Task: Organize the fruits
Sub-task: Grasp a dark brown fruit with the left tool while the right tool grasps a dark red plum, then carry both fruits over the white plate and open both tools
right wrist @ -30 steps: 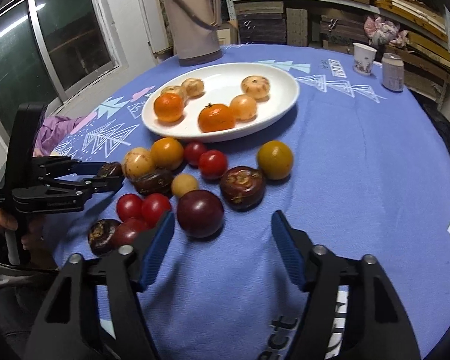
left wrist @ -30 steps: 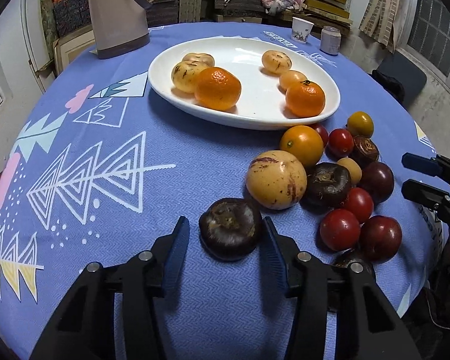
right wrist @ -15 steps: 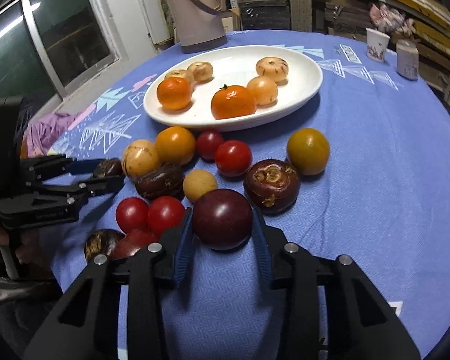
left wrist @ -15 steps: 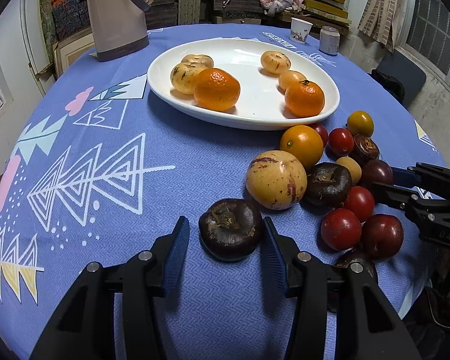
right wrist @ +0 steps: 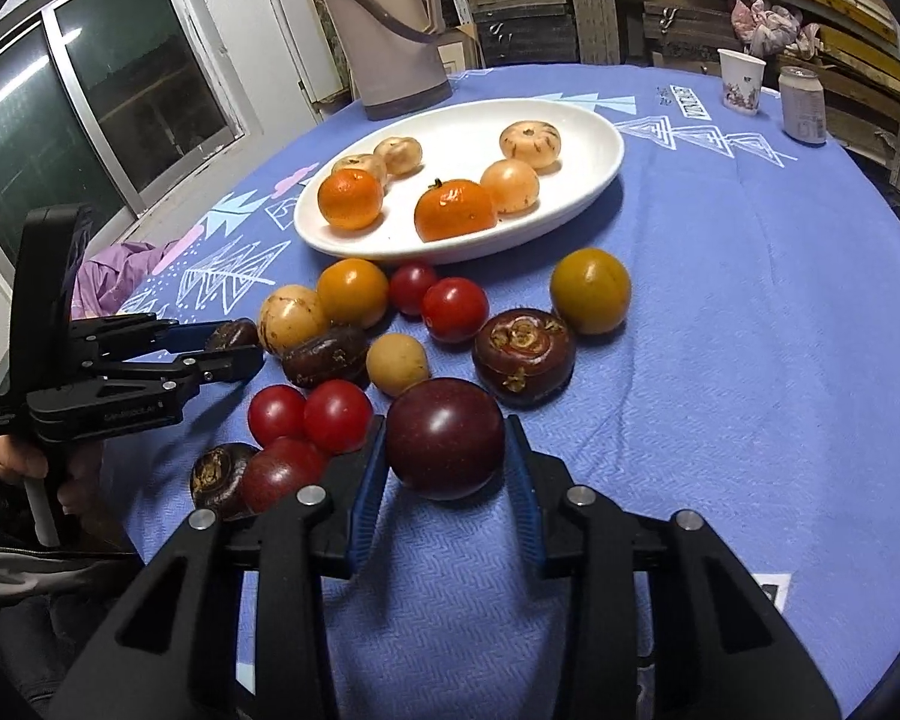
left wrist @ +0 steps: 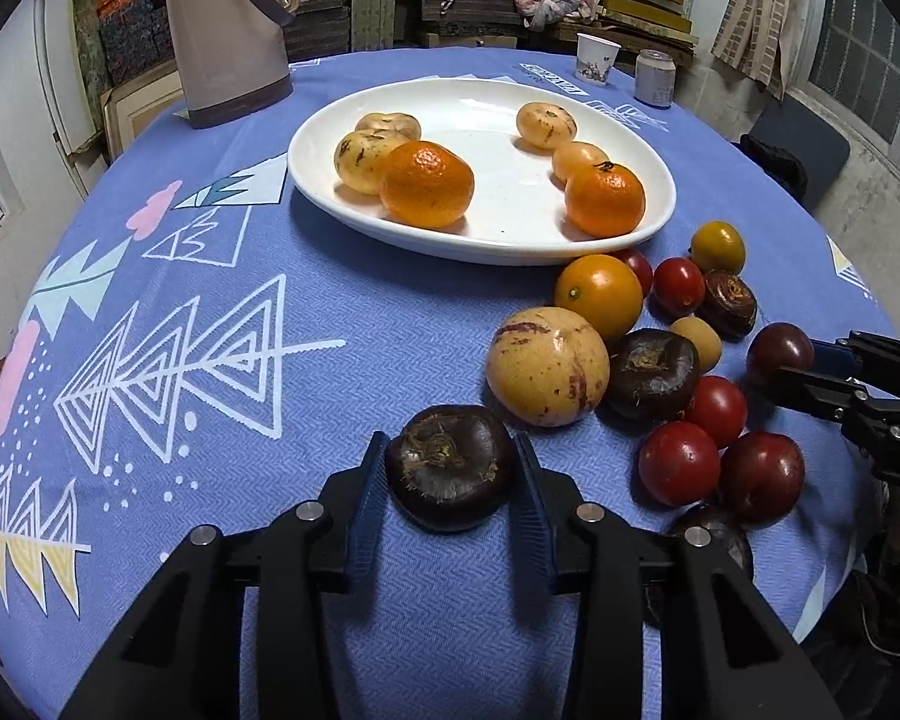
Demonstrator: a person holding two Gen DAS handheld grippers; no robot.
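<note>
In the left wrist view my left gripper (left wrist: 450, 450) has its jaws closing on a dark brown mangosteen (left wrist: 450, 468) lying on the blue cloth, and both blue pads touch its sides. In the right wrist view my right gripper (right wrist: 444, 432) is shut on a dark red plum (right wrist: 444, 438) at the near edge of the fruit pile. The same plum (left wrist: 780, 351) shows between the right gripper's fingers in the left wrist view. Behind the pile, the white oval plate (left wrist: 510, 102) holds two oranges and several pale round fruits.
Loose tomatoes (right wrist: 456, 309), an orange fruit (left wrist: 599, 297), a pale speckled fruit (left wrist: 549, 375) and more mangosteens (right wrist: 522, 357) crowd between the grippers and the plate. A beige thermos (left wrist: 222, 30), paper cup (left wrist: 597, 57) and can (left wrist: 654, 78) stand at the back. A hand (right wrist: 24, 462) holds the left gripper.
My left gripper's jaws have narrowed onto the mangosteen. My right gripper moved forward and closed around the dark red plum, which earlier lay ahead of its open jaws.
</note>
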